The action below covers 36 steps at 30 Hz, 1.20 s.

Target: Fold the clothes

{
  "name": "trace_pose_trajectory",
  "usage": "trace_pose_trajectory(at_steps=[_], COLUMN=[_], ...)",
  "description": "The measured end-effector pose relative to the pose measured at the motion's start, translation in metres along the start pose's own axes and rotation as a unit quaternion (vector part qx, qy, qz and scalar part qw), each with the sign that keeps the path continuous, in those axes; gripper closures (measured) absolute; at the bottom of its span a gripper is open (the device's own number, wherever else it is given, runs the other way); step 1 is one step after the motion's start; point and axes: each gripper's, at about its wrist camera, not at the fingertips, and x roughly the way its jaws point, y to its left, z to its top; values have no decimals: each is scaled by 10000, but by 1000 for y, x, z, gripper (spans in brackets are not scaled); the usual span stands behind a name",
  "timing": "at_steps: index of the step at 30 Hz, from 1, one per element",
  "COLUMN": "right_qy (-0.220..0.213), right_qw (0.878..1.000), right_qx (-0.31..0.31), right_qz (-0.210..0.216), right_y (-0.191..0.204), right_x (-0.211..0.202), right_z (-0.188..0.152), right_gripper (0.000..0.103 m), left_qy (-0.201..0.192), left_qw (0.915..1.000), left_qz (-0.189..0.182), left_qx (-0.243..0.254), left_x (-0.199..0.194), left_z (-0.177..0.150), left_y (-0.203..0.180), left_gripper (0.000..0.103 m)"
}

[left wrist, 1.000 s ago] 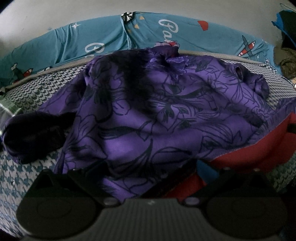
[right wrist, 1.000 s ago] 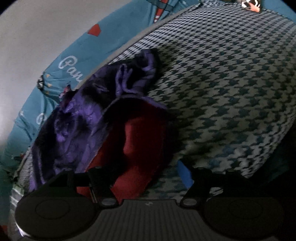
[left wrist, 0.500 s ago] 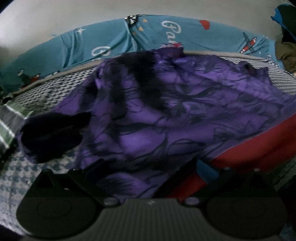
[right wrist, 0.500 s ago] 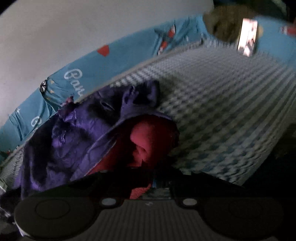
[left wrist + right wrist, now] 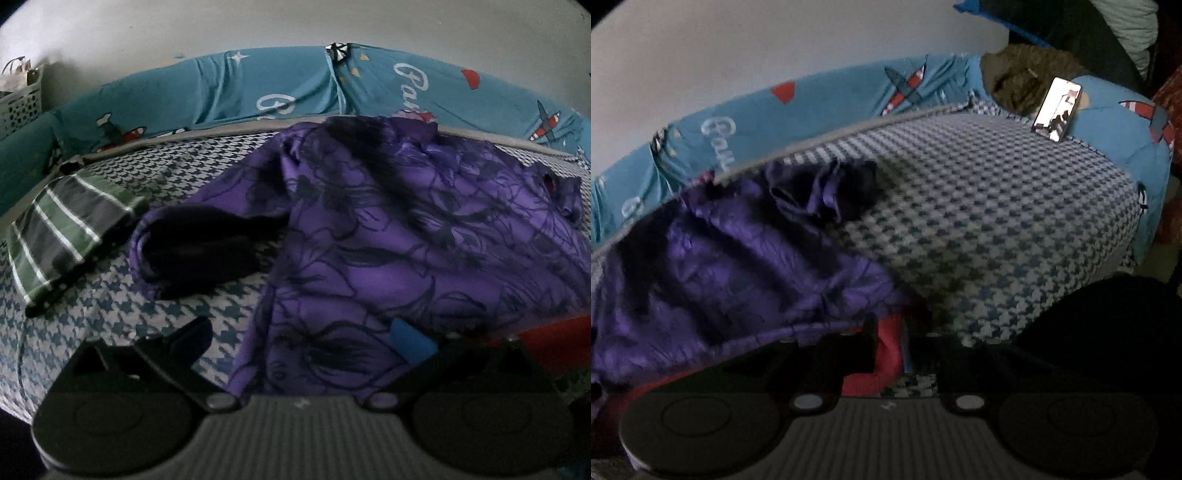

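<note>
Purple garment [image 5: 424,236], dark floral print, lying crumpled on the houndstooth bed cover [image 5: 110,302], reaching from the far edge by the teal printed bumper [image 5: 258,88] down to the near edge. Draped right into the left gripper [image 5: 299,332]: jaws standing wide, near hem of the cloth between them, blue pad of one finger [image 5: 410,339] bare against the cloth. Nothing visibly squeezed there. Cannot tell whether that pad touches the fabric. One dark sleeve [image 5: 199,251] flung out sideways toward a folded green striped cloth [image 5: 66,236] near the left edge, close to it but apart.

From the right wrist view, same garment [image 5: 731,266] heaped left of the right gripper [image 5: 892,350], its hem running just above the fingers. Jaws nearly together and opening, with a fold of red fabric [image 5: 864,384] from under the purple hem pinched between them. Rest of the bed cover bare toward the far right corner, apart from a phone [image 5: 1057,109] propped at that edge beside a brown bundle [image 5: 1015,77].
</note>
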Motion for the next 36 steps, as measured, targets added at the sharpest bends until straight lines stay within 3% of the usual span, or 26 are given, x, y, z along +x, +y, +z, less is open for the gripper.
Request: trace_pose_trajectory(at_steps=[5, 9, 16, 20, 30, 36], right_qy=[-313, -314, 78, 445, 1352, 1257], right_qw=[9987, 9937, 9833, 9800, 9529, 9418], right_qx=[148, -87, -466, -730, -1322, -1483], right_qz=[386, 1070, 1756, 1795, 2373, 2742], right_y=[-6, 11, 50, 64, 66, 71], right_x=[0, 14, 49, 61, 35, 20], right_z=[14, 24, 19, 5, -45, -50], right_gripper=[90, 90, 90, 90, 87, 84], left_qy=[104, 232, 467, 504, 536, 465], left_qw=[9999, 9996, 9982, 9975, 9961, 9967], left_qz=[84, 169, 339, 405, 430, 399], left_qx=[-18, -6, -170, -300, -554, -539], left_x=[3, 7, 14, 14, 9, 5], left_z=[-1, -4, -7, -7, -6, -6], left_y=[1, 2, 13, 22, 34, 33], left_gripper=[0, 0, 0, 0, 0, 0])
